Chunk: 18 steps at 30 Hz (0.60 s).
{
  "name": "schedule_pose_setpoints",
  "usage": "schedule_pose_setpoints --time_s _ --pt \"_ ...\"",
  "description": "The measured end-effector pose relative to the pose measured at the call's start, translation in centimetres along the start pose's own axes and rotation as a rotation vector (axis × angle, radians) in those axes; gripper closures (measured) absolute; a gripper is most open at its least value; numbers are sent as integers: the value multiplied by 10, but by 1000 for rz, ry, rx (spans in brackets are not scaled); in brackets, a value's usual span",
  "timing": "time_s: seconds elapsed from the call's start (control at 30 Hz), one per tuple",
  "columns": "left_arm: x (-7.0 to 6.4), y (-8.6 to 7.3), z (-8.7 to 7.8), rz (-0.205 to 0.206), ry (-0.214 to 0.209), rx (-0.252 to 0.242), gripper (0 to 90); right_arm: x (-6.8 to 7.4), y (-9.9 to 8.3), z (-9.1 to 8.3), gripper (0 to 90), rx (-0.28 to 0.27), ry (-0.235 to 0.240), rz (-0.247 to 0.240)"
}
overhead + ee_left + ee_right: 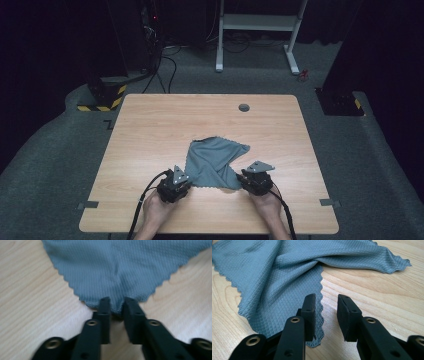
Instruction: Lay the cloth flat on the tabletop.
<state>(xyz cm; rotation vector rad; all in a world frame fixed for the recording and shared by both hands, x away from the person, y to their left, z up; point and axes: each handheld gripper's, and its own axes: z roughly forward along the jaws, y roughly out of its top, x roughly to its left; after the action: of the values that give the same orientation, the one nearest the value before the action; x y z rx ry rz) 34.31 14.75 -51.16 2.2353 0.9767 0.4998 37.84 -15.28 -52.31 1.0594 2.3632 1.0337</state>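
I have the grey-blue cloth (216, 161) lying rumpled on the wooden table (150, 130), a little below the centre of the high view, with one pointed corner reaching toward the right and its lower edge running between my two tools. My left gripper (181, 183) sits at the lower left of the cloth, held in the person's left hand (156, 209), and my right gripper (248, 178) sits at the lower right, held in the right hand (267, 206); a black cable trails from each toward the bottom edge of the frame. In the left gripper view, the left gripper (117, 305) has its jaws drawn close, and a scalloped corner of the cloth (120, 267) is bunched into the narrow gap between the tips, the fabric puckering into a small fold just above them, so I read that one as pinching the corner. In the right gripper view, the right gripper (325, 305) stands with its jaws parted by a clear gap, bare wood showing between them; the zigzag edge of the cloth (274, 282) runs just beside the inner face of the left-hand jaw and under it, but nothing is clamped. The cloth spreads across the upper left of that view, with a folded ridge and a pointed corner at the upper right.
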Motion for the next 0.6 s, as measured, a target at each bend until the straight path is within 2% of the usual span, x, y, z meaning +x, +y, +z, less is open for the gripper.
schedule_pose_setpoints --time_s 0.03,0.1,0.23,0.37,0.47,0.5,0.6 --pt "1 2 2 0 -3 1 858 0 0 0 686 -1 0 0" --pt "3 7 8 2 -14 21 878 0 0 0 686 -1 0 0" --pt "5 23 5 24 -35 9 879 0 0 0 686 -1 0 -3" --pt "8 43 3 23 -68 4 861 0 0 0 686 -2 0 -4" --pt "6 57 20 51 -80 29 859 0 0 0 687 -1 0 -4" --pt "6 57 20 51 -80 29 860 0 0 0 687 -1 0 -4" --pt "7 63 45 34 -96 61 839 0 0 0 686 -2 0 -3"
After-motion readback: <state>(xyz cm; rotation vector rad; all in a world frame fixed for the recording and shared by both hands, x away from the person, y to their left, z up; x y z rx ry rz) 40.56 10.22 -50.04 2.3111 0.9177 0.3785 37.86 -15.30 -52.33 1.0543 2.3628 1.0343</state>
